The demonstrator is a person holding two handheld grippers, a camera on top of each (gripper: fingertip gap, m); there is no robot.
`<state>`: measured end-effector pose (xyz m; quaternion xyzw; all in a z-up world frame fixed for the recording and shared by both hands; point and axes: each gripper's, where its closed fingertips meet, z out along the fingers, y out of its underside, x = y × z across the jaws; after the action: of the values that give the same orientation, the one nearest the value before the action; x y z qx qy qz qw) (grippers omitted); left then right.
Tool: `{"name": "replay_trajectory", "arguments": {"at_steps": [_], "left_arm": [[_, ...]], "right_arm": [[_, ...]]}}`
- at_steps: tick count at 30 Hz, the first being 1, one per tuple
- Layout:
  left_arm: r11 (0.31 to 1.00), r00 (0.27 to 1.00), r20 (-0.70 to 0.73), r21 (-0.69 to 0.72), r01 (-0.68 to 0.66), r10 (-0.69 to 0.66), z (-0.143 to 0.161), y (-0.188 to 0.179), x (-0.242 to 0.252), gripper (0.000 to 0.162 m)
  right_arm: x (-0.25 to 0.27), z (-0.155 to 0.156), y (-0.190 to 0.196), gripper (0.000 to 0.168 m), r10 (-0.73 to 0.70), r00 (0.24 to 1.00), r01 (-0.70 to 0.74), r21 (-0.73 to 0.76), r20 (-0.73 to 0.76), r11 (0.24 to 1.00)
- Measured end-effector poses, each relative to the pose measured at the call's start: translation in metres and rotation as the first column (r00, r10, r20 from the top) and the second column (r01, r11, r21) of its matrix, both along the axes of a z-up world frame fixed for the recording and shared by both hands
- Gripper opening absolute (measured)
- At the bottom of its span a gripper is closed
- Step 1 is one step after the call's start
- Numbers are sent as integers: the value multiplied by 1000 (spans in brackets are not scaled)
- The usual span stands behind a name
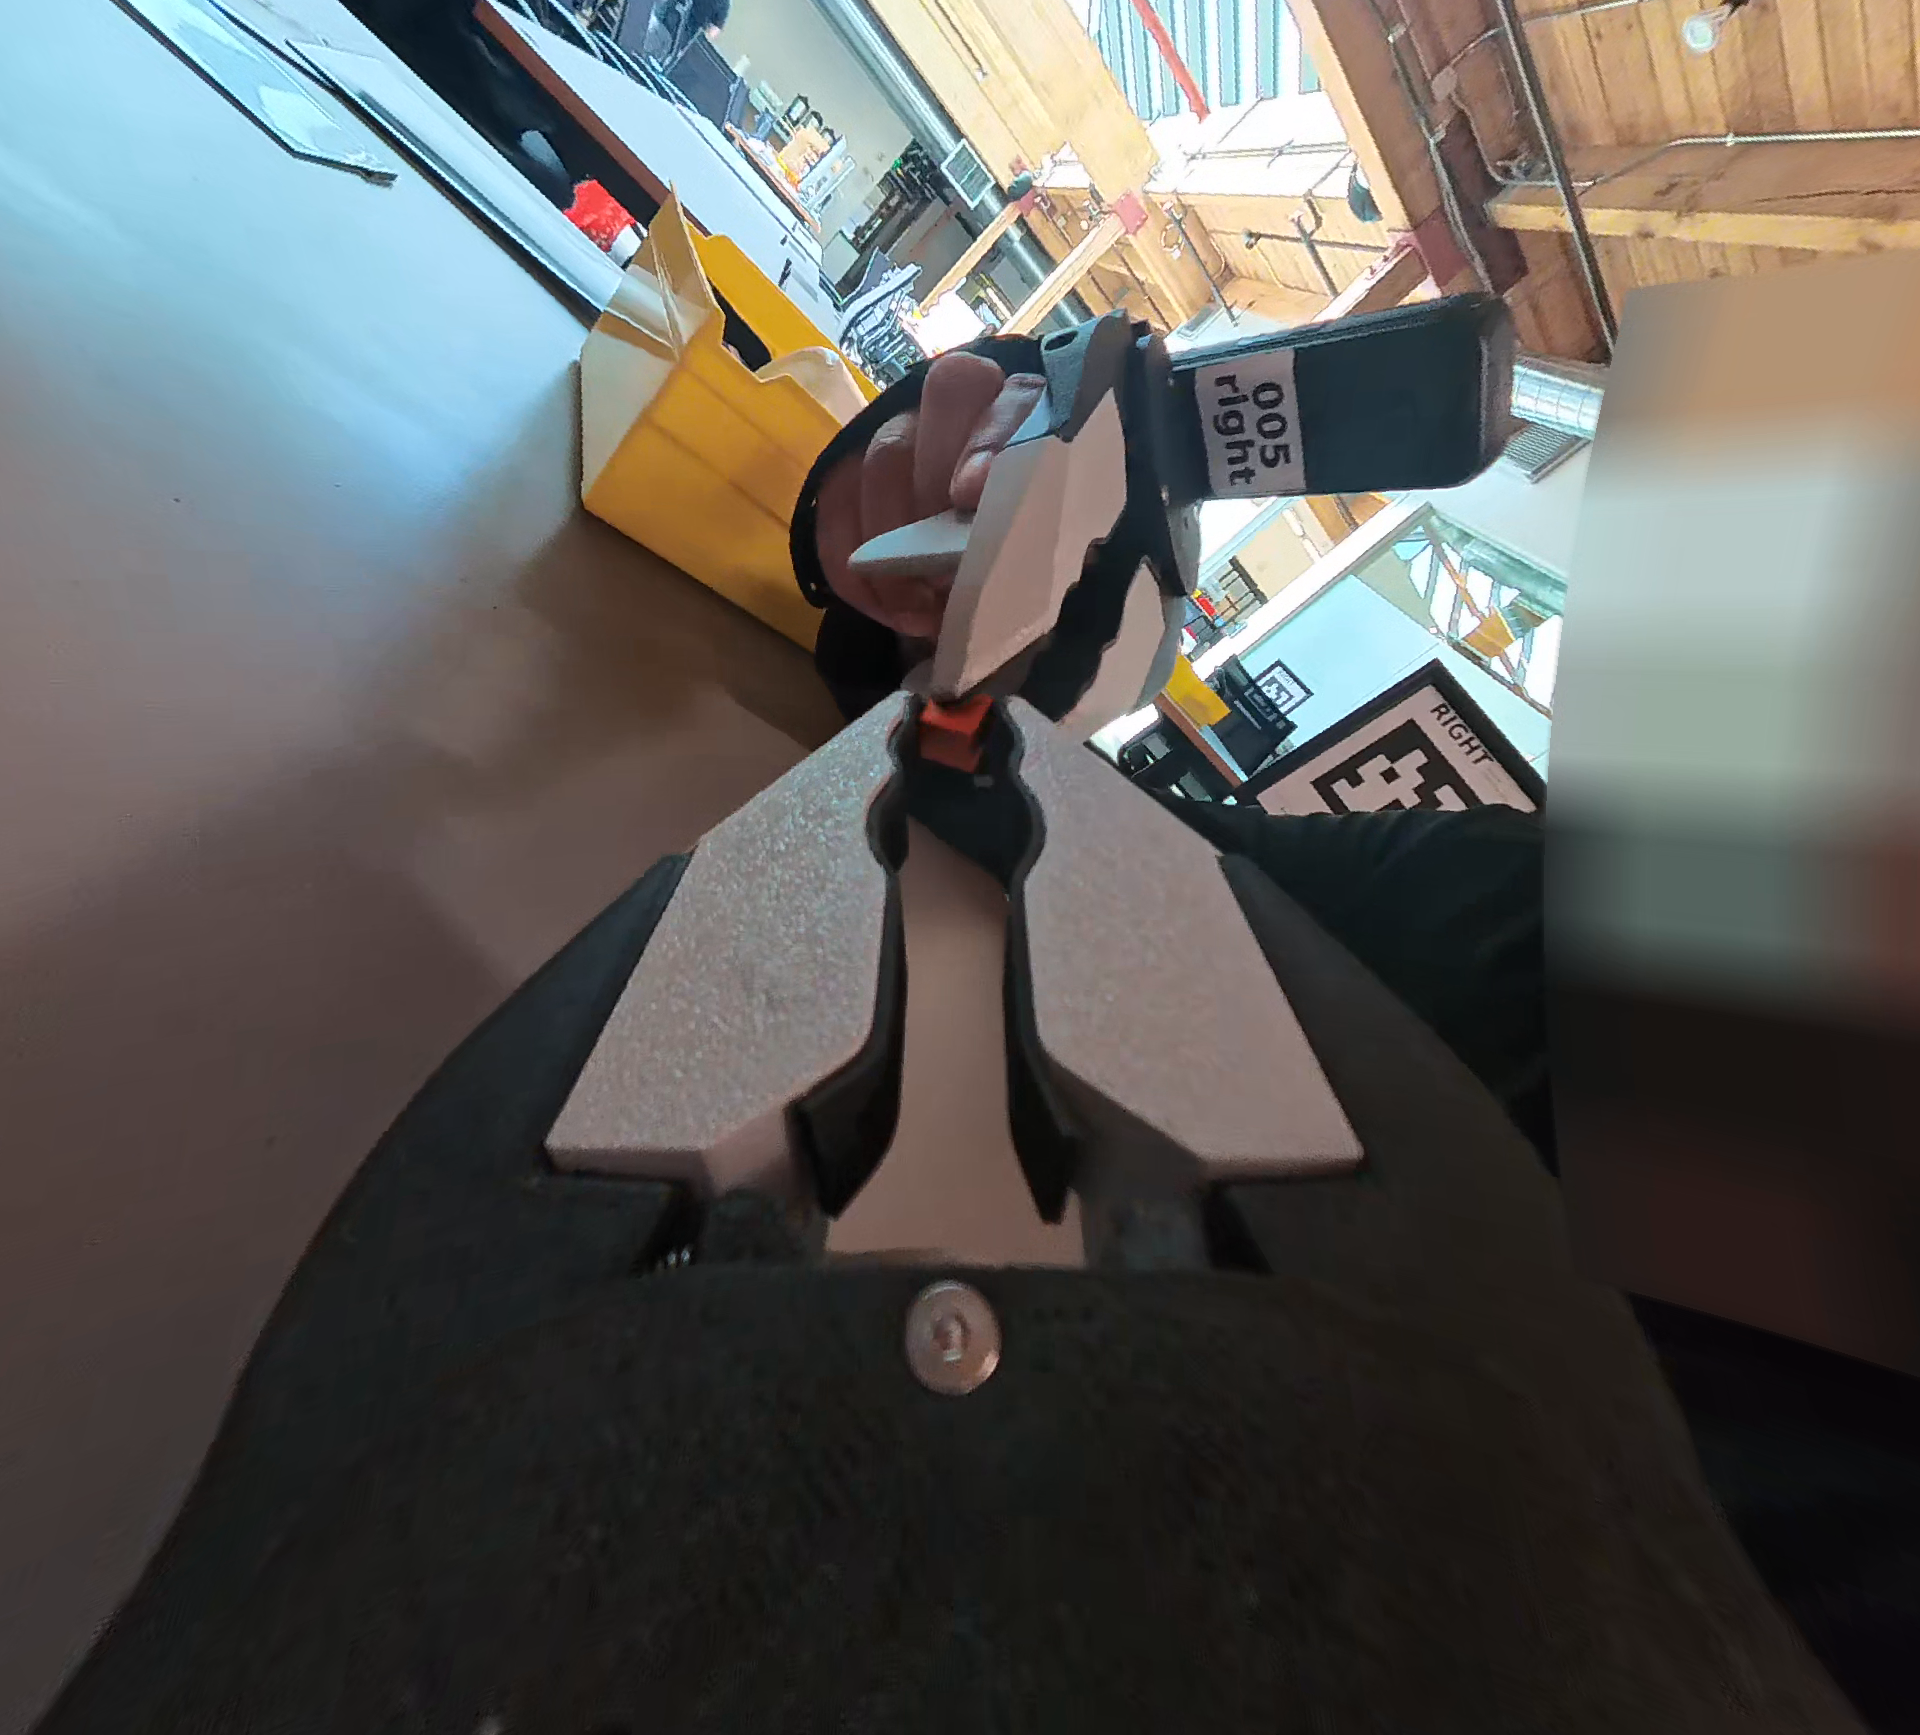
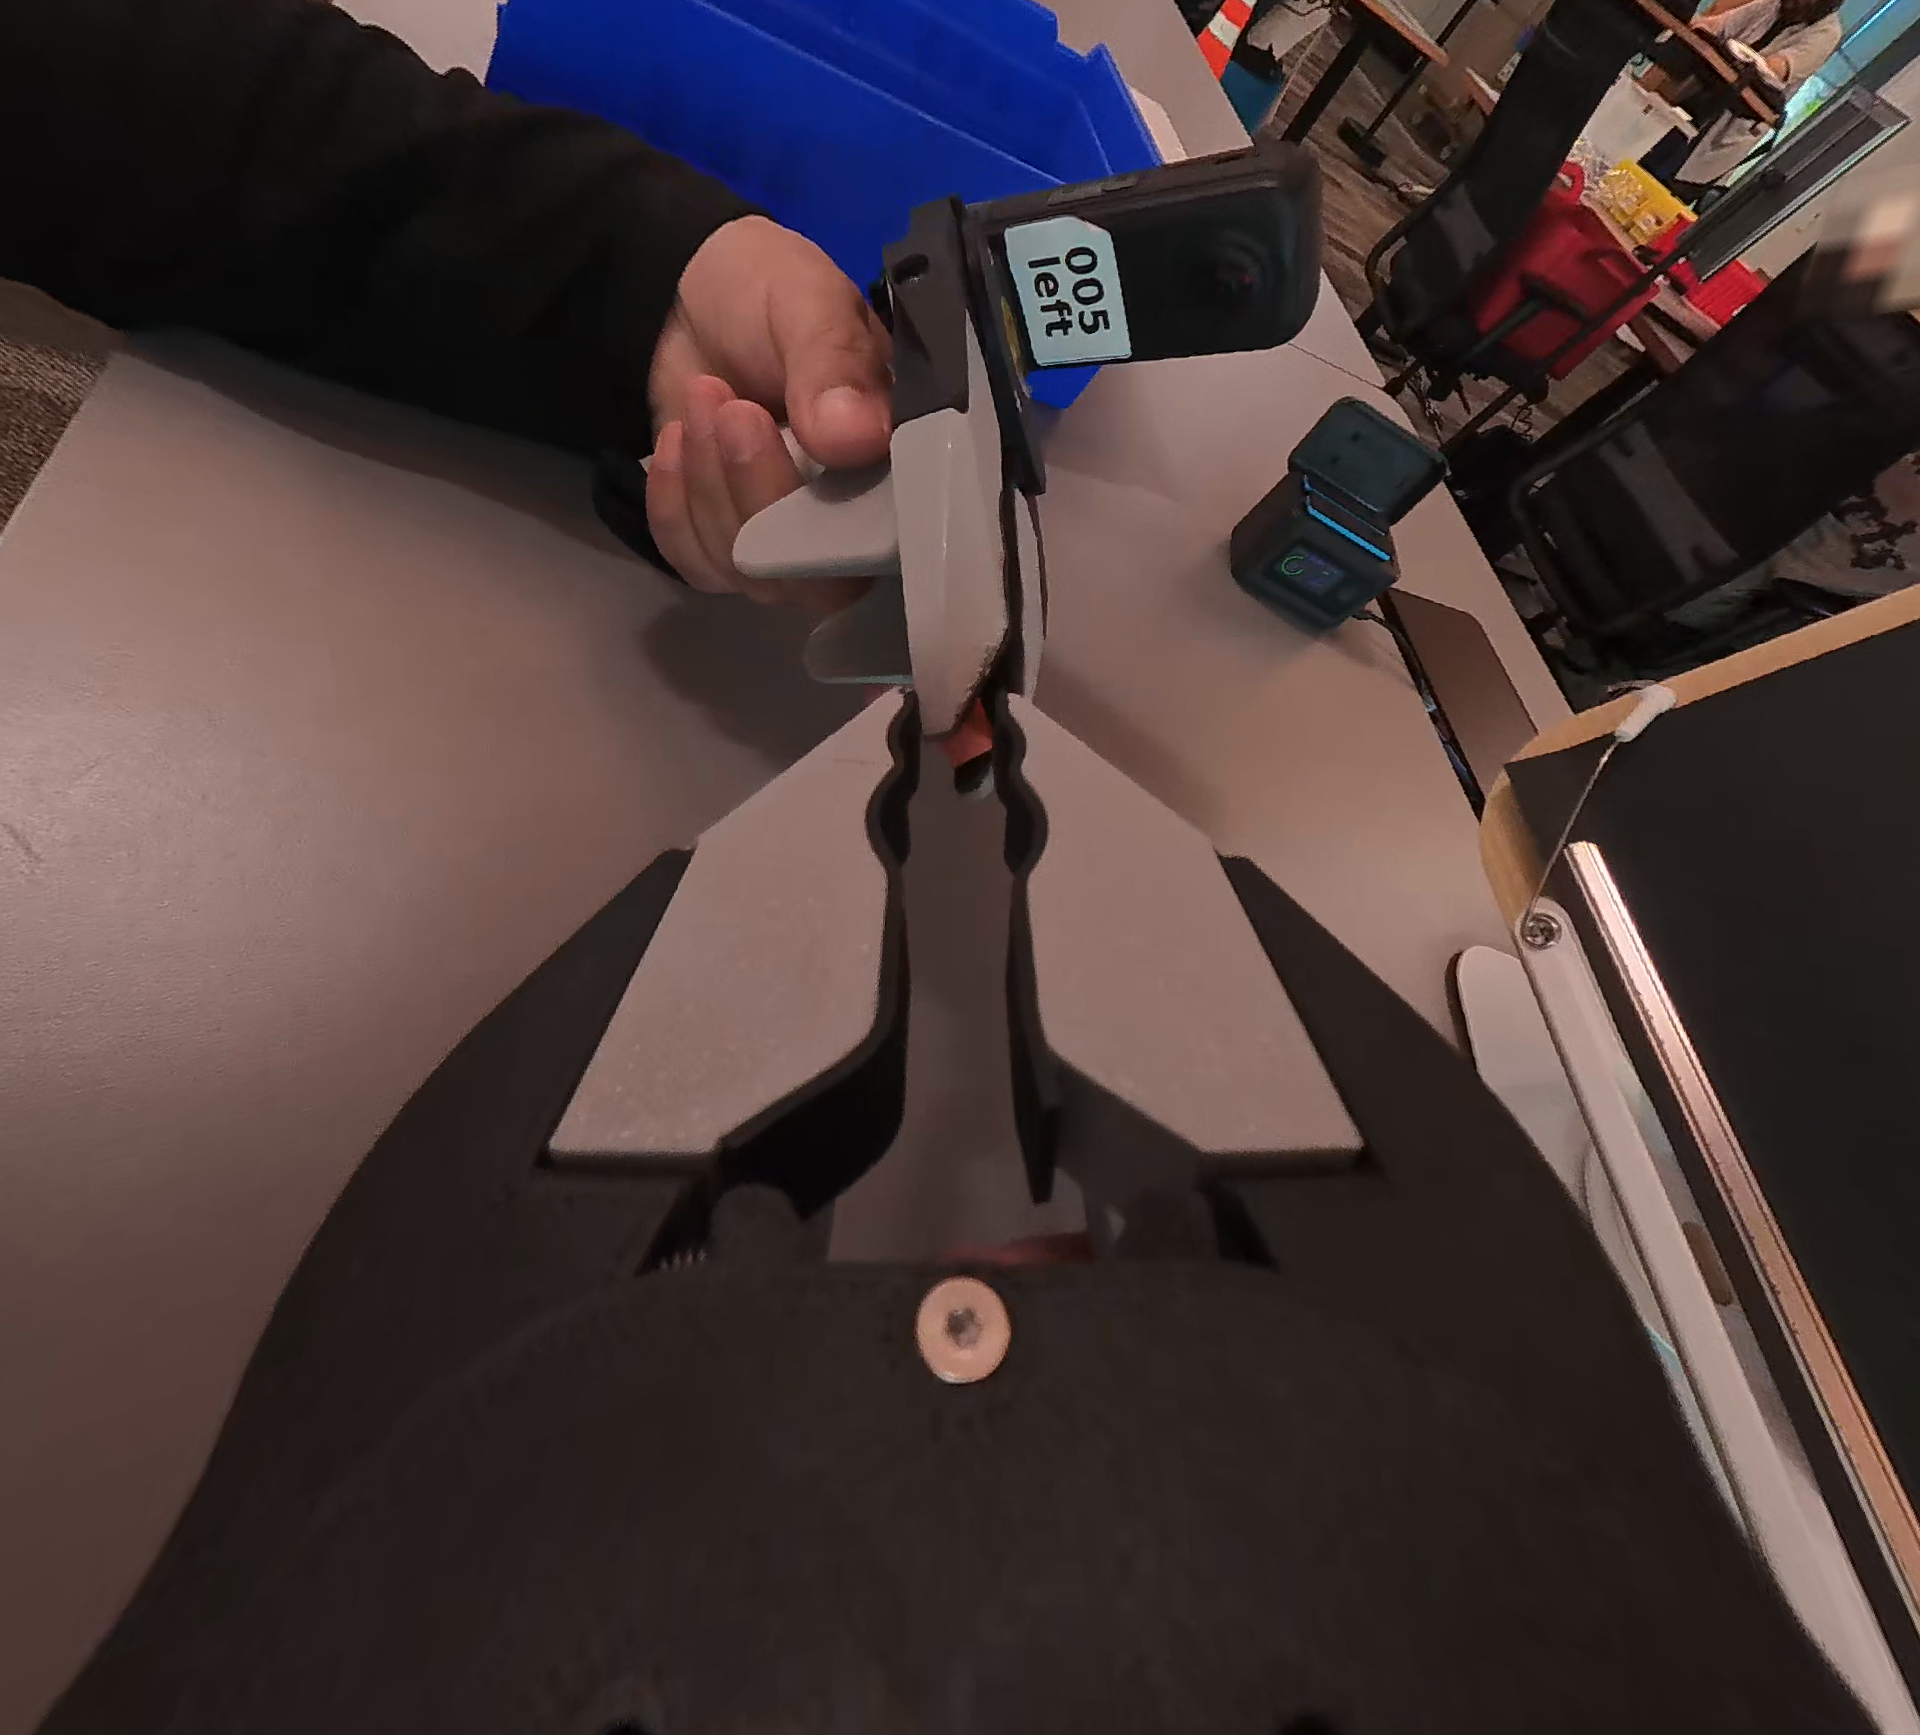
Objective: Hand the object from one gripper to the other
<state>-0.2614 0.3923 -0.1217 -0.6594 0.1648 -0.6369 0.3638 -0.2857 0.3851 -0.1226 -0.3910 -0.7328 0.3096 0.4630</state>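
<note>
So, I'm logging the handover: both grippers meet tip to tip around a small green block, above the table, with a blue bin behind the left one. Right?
Not quite: the small block between the fingers is orange, not green, as the left wrist view shows. The rest holds.

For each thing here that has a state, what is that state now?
left gripper: shut on the orange object
right gripper: fingers around the orange object, grip not clear
orange object: held in the air between both grippers' tips
yellow bin: open on top, on the table
blue bin: on the table, contents hidden
</note>
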Motion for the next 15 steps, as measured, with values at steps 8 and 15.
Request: {"name": "replay_trajectory", "arguments": {"at_steps": [8, 15], "left_arm": [[955, 979, -14, 222, -196, 205, 25, 12, -33, 22], [711, 645, -347, 525, -468, 681, -9, 63, -82, 22]], "right_arm": [[6, 23, 45, 7, -191, 978, 177, -156, -82, 972], [27, 62, 81, 6, -448, 871, 336, -419, -203, 843]]}}
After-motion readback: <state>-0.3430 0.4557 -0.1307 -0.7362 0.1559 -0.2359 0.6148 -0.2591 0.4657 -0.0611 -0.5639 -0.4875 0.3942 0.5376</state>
